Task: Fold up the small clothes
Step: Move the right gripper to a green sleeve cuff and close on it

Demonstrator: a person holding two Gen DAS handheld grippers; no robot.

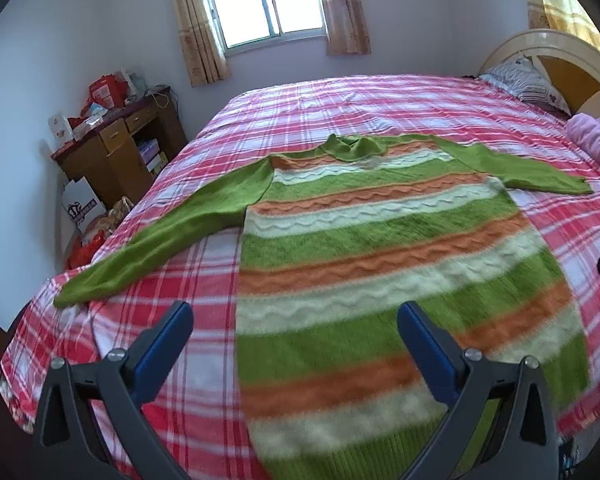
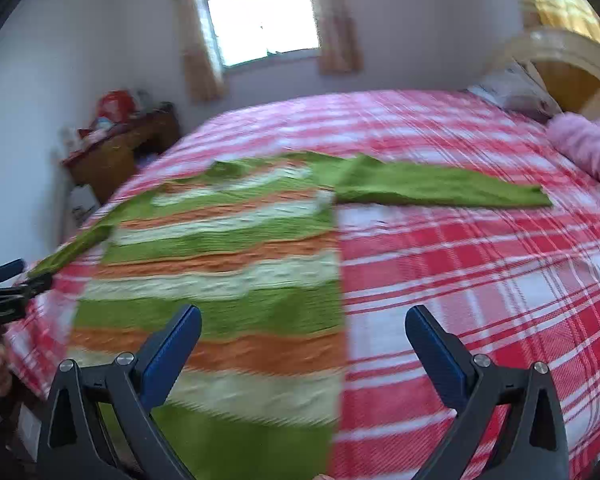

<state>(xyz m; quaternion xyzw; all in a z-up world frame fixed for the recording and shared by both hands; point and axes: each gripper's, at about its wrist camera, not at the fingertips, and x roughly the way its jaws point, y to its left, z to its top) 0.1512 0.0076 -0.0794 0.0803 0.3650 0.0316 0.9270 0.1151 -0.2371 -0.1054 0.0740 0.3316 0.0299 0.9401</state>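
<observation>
White bag (image 1: 83, 205) by desk: dark logo, perhaps lettering, unreadable.

I see a sweater (image 1: 380, 248) banded in lime green, orange and cream, with wavy cable lines in the stripes and plain green sleeves. The bedspread (image 1: 340, 100) under it is a red, pink and white plaid. My gripper fingers (image 1: 162, 350) are dark grey with blue pads; a pink blanket (image 1: 598, 140) lies near a striped pillow (image 1: 528, 76)

I see a wide bed (image 1: 380, 92) under a red, pink and white plaid sheet, a green, orange and cream striped knit sweater (image 1: 380, 248) spread flat on it, sleeves outstretched, a pink rolled blanket (image 1: 598, 140) and patterned pillow (image 1: 528, 76) near the headboard
</observation>
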